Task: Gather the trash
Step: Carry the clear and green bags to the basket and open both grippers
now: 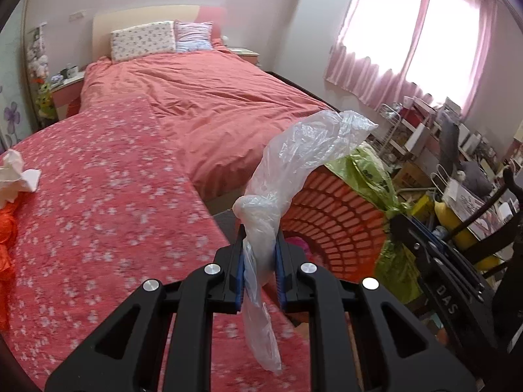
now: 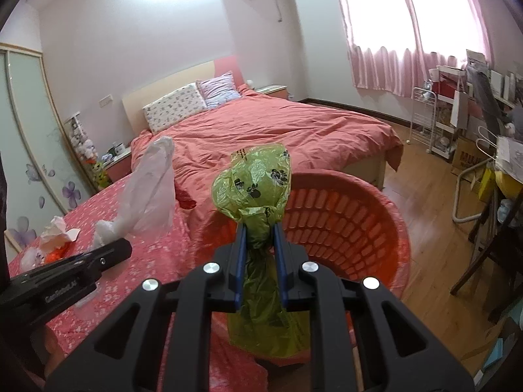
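Observation:
My left gripper [image 1: 260, 240] is shut on a clear plastic bag [image 1: 304, 150] and holds it up beside the orange mesh basket [image 1: 336, 215]; the bag also shows in the right wrist view [image 2: 150, 189]. My right gripper [image 2: 260, 233] is shut on a green plastic bag with paw prints [image 2: 255, 179], held over the near rim of the basket [image 2: 359, 215]. The green bag shows in the left wrist view [image 1: 369, 170] at the basket's far side. Crumpled white tissue [image 1: 16, 176] and orange plastic [image 1: 6, 228] lie on the floral cover at far left; they also show in the right wrist view [image 2: 55, 238].
A bed with a pink duvet [image 1: 209, 98] fills the middle. The floral red cover [image 1: 98, 202] lies in front. A cluttered desk, shelves and a dark chair [image 2: 490, 222] stand at right. Wooden floor [image 2: 425, 170] lies beyond the basket.

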A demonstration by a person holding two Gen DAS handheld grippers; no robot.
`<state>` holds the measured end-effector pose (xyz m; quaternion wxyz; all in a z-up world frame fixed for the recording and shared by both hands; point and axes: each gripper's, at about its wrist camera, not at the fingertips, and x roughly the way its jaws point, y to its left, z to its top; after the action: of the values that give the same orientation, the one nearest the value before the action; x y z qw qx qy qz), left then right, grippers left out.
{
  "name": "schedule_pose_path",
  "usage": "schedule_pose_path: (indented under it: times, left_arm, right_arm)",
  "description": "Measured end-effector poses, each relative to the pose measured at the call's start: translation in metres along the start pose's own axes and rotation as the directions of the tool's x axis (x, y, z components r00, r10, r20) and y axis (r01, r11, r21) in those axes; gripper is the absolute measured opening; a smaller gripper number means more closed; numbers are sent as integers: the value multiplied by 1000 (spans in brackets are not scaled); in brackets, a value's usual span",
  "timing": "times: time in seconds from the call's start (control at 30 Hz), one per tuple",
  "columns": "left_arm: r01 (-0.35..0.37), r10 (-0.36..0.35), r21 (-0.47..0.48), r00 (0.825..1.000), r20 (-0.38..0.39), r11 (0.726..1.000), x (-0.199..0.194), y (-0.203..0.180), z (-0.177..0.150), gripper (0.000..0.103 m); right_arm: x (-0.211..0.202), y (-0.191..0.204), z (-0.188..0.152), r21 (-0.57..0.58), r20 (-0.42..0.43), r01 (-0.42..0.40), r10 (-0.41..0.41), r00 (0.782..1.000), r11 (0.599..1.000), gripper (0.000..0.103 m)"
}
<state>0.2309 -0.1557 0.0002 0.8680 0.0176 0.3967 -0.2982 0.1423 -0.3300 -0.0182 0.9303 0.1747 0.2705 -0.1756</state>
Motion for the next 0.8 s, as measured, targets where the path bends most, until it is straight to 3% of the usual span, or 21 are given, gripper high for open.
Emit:
schedule_pose_path:
  times: [0.57,0.7,0.8]
  left_arm:
    - [91,-89,27,993,-73,996,37,-46,1,16]
    - [82,-79,23,992,-93,996,43,-45,-2,35]
    - [60,-58,13,993,-102,998,45,-39,-5,40]
  right_arm:
    - [22,-48,4,83,-16,45,-43,999,996,22]
    - [25,-55,3,107,-23,54,-52,998,993,32]
    - [24,-59,3,113,-23,66,-64,998,991,38]
